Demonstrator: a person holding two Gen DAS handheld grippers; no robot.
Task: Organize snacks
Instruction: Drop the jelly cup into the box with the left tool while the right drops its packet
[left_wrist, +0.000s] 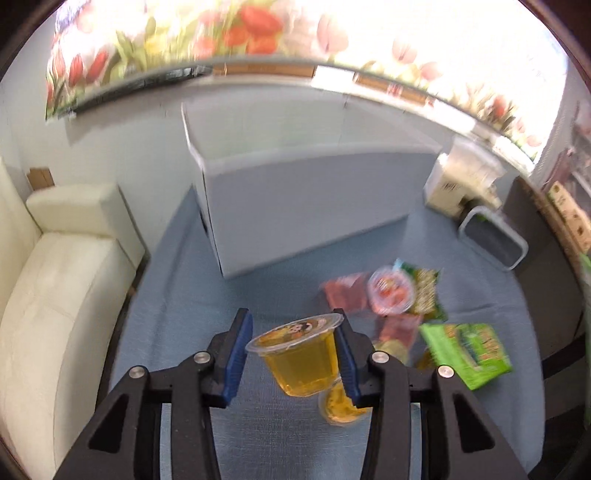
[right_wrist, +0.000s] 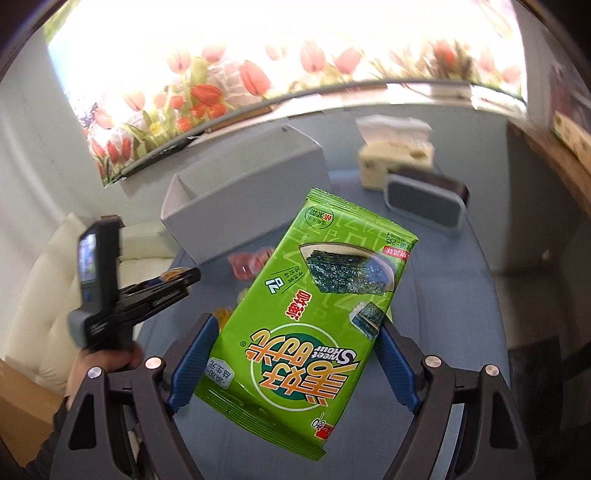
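My left gripper (left_wrist: 293, 345) is shut on a yellow jelly cup (left_wrist: 301, 360) and holds it tilted above the blue table (left_wrist: 184, 295). My right gripper (right_wrist: 297, 354) is shut on a green seaweed snack packet (right_wrist: 314, 317), held above the table. A grey open box (left_wrist: 314, 199) stands at the table's back; it also shows in the right wrist view (right_wrist: 236, 206). On the table lie another yellow jelly cup (left_wrist: 338, 406), a red jelly cup (left_wrist: 391, 291), red packets (left_wrist: 345, 291) and green packets (left_wrist: 469, 350). The left gripper (right_wrist: 177, 280) shows in the right wrist view.
A dark tray with a pale rim (left_wrist: 491, 236) and a tissue box (left_wrist: 458, 184) sit at the back right. A white sofa (left_wrist: 55, 277) stands left of the table. A tulip-print blind (right_wrist: 221, 92) hangs behind.
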